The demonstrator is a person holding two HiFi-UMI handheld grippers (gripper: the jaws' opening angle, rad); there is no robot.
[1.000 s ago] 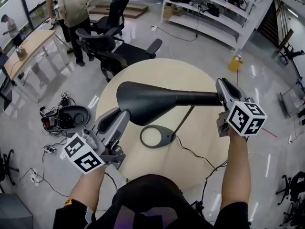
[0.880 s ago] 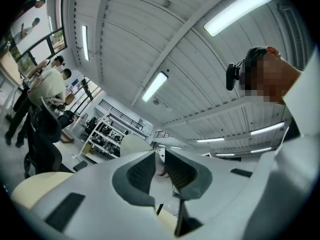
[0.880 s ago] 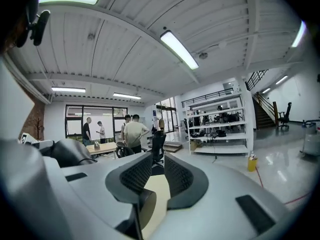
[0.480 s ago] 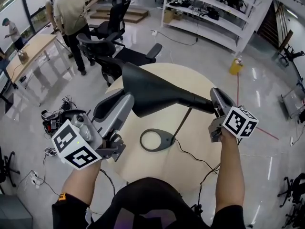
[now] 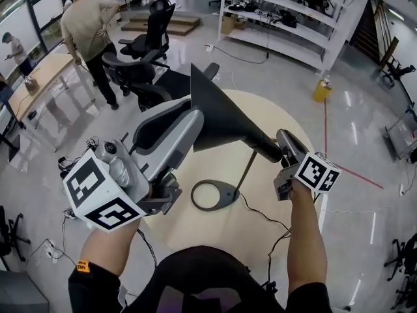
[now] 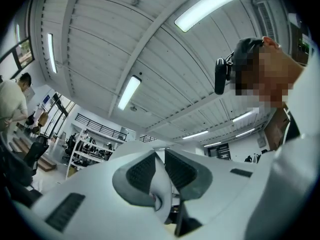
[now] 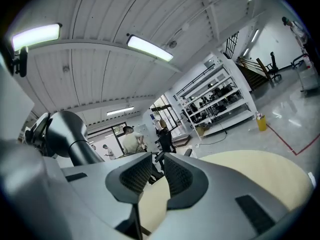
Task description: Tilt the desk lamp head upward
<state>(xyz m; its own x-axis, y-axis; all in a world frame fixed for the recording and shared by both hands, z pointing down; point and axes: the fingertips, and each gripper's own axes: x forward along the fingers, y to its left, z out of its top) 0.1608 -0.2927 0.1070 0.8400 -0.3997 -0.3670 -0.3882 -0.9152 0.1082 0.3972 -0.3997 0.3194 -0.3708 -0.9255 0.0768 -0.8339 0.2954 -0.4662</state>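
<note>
The black desk lamp's head (image 5: pixel 225 119) stands tilted steeply upward over the round beige table (image 5: pixel 287 113). Its ring base (image 5: pixel 212 194) rests on the table, with the thin lamp arm (image 5: pixel 248 165) rising from it. My left gripper (image 5: pixel 194 115) is shut on the head's left rim; in the left gripper view a pale rim edge (image 6: pixel 161 204) sits between the jaws of the left gripper (image 6: pixel 161 171). My right gripper (image 5: pixel 281 139) is at the neck joint. In the right gripper view the right gripper (image 7: pixel 159 171) has its pads nearly together, a thin dark stem (image 7: pixel 135 219) between the jaws and the neck (image 7: pixel 70 134) at left.
A power cable (image 5: pixel 267 217) trails off the table's near right edge. Black office chairs (image 5: pixel 153 51) stand just beyond the table. A person (image 5: pixel 88 31) stands by a wooden desk (image 5: pixel 39 70). White shelves (image 5: pixel 293 12) line the far side.
The lamp head has swung from about level to steeply upward. My left gripper rose with the rim in its jaws, while my right gripper sank a little at the neck.
</note>
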